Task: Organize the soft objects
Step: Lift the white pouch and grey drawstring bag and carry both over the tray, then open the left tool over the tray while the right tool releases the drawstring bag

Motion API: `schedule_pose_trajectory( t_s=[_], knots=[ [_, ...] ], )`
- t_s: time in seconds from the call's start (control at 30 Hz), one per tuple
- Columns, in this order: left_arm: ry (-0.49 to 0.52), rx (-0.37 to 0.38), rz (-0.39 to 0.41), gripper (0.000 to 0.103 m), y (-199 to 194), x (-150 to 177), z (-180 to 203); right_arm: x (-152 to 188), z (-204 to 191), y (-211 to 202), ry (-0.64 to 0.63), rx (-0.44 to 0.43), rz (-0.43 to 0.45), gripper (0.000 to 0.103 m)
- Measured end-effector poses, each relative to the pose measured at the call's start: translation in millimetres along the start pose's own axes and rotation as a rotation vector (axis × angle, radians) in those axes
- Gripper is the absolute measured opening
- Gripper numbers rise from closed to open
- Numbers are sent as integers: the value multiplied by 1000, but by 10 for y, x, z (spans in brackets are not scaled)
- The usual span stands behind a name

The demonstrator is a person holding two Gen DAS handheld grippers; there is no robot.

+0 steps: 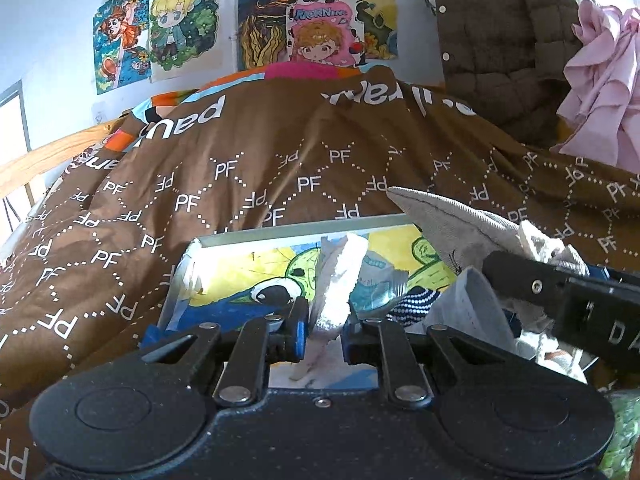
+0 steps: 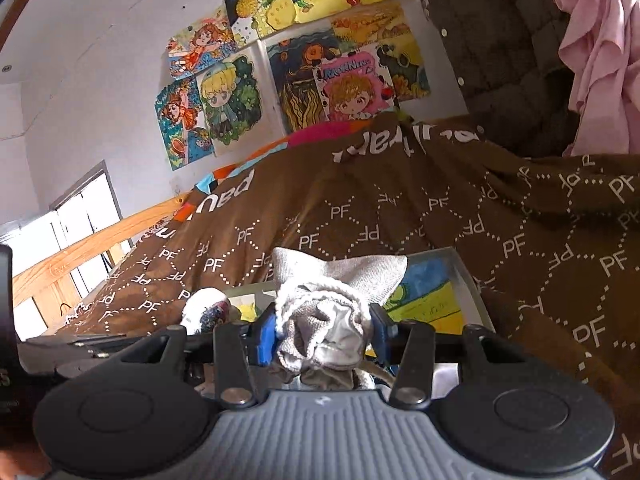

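My left gripper (image 1: pixel 325 322) is shut on a white fuzzy sock (image 1: pixel 338 276), which stands up between its blue pads over a box (image 1: pixel 224 248) with a cartoon drawing on it. My right gripper (image 2: pixel 324 330) is shut on a bunched grey sock (image 2: pixel 332 296), whose flat end sticks up ahead of the fingers. In the left wrist view that grey sock (image 1: pixel 444 224) and the right gripper's black finger (image 1: pixel 528 280) reach in from the right. A striped dark sock (image 1: pixel 416 300) lies in the box.
A brown quilt (image 1: pixel 240 168) printed with "PF" covers the bed behind the box. A dark quilted jacket (image 1: pixel 492 40) and pink cloth (image 1: pixel 604 76) hang at the right. Drawings (image 1: pixel 180 32) cover the wall. A wooden bed rail (image 2: pixel 88 248) runs at the left.
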State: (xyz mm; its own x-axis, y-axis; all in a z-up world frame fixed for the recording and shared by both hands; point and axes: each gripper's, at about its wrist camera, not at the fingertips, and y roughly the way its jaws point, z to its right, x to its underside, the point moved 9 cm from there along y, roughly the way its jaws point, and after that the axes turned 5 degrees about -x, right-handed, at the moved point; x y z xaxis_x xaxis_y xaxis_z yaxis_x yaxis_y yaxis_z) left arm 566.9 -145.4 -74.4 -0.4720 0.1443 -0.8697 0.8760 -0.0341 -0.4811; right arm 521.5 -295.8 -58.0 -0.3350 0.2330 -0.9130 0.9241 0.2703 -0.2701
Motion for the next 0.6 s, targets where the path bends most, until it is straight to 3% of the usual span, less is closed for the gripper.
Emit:
schedule_pose_trajectory(
  t_s=[0.5,0.6],
  knots=[
    [-2,3,15,22,-13,46,46,39,9,38,-11,28,-31,53],
    [3,6,18,28,-35,47,27,38,9,37,-12,33,-30,56]
  ],
)
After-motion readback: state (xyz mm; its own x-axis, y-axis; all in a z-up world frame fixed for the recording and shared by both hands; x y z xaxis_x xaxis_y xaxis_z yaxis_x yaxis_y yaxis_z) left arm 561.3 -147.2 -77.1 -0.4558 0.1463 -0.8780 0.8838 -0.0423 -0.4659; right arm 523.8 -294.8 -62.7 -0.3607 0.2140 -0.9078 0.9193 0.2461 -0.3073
